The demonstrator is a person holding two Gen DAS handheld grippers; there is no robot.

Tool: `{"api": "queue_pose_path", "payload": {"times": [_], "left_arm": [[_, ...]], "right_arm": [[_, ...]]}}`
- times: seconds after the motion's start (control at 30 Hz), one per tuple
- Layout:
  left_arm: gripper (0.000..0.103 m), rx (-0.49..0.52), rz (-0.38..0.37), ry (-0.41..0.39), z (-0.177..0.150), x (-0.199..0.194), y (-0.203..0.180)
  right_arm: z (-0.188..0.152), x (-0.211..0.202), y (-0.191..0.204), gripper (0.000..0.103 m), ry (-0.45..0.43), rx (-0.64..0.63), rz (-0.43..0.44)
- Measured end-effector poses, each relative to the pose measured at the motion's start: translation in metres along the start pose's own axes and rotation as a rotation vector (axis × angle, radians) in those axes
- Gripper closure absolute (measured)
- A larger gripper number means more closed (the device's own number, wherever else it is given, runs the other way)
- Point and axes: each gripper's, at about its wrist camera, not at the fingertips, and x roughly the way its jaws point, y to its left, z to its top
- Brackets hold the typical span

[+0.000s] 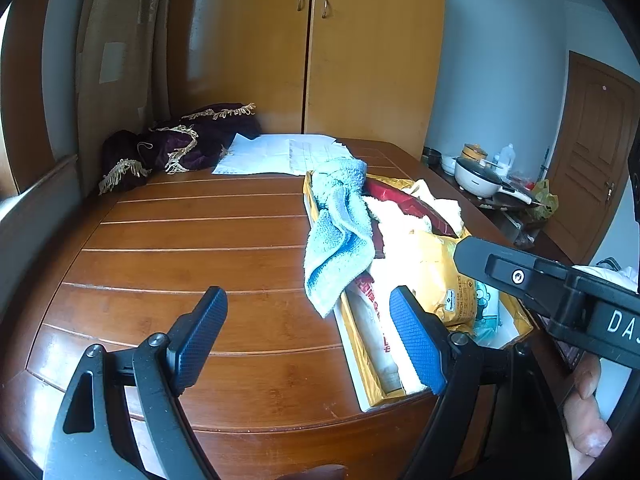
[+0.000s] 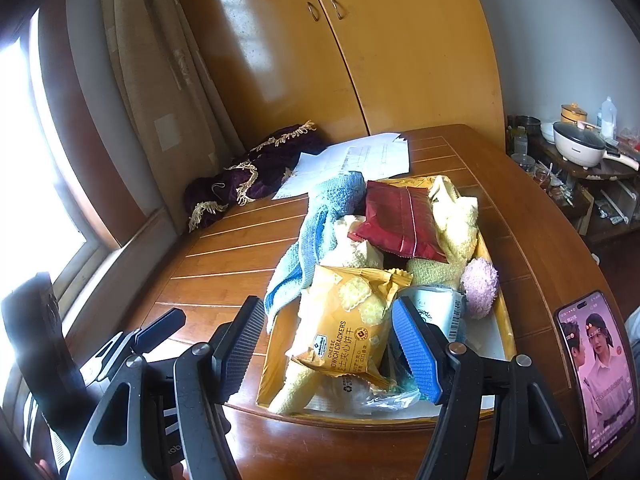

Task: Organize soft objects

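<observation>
A yellow tray (image 2: 506,312) on the wooden table is heaped with soft things and packets. A light blue towel (image 2: 312,236) hangs over its left wall (image 1: 360,360). A dark red packet (image 2: 400,220) rests on pale yellow cloths (image 2: 456,220), and a pink fluffy ball (image 2: 480,284) sits at the right. In front lies a yellow cracker packet (image 2: 344,320). My right gripper (image 2: 328,348) hovers open over that packet, one finger on each side. My left gripper (image 1: 308,340) stands open above bare table, left of the tray and the blue towel (image 1: 340,232).
White papers (image 1: 280,152) and a purple fringed velvet cloth (image 1: 180,144) lie at the table's far end before a wardrobe. A phone (image 2: 596,372) playing a video lies at the table's right edge. A low side table with a cooker (image 2: 580,144) stands further right.
</observation>
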Motion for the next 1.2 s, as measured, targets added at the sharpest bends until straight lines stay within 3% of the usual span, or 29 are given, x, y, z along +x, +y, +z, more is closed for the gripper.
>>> {"api": "queue_pose_path", "payload": {"times": [1.2], "left_arm": [[0.02, 0.003, 0.021, 0.044, -0.0024, 0.0088, 0.0024]], "right_arm": [[-0.0014, 0.0058, -0.0049, 0.034, 0.022, 0.008, -0.003]]}}
